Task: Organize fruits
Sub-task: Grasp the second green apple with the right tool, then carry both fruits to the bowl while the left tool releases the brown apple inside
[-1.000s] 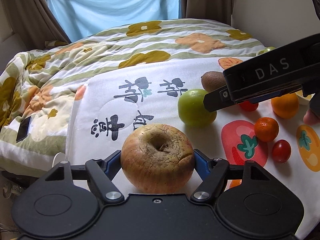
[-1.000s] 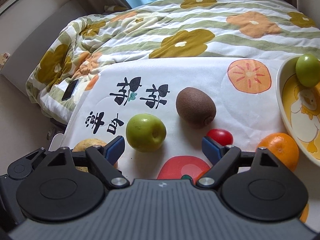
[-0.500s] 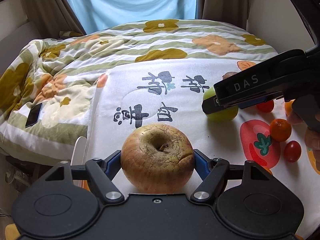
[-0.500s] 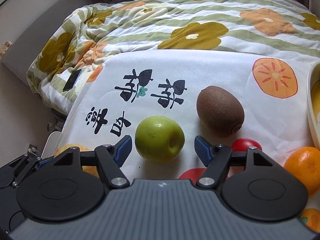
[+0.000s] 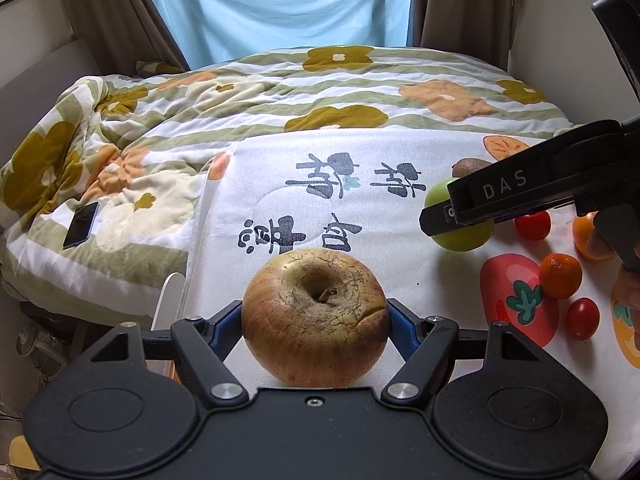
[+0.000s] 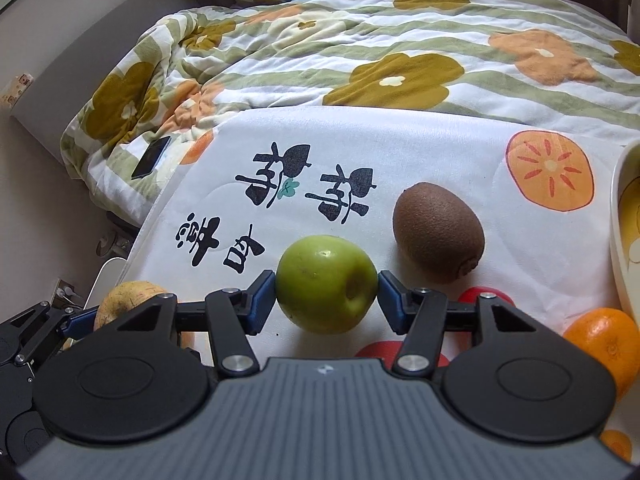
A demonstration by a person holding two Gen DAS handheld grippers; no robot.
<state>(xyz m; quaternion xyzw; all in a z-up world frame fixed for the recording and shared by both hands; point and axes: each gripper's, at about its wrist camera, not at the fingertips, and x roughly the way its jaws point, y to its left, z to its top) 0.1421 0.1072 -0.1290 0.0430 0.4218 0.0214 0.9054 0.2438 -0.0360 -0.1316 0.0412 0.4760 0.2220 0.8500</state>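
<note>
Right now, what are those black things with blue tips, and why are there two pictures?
They are tongs that a person holds, one in each hand, with no robot arm. Each has a small camera looking forward along its two fingers, so you get one picture from each.

The left tongs squeeze a wrinkly reddish apple. The right tongs have their blue tips against both sides of a green apple that sits on the printed cloth.

Also on the cloth are a brown kiwi, an orange and small red tomatoes. A bowl's rim shows at the right.
</note>
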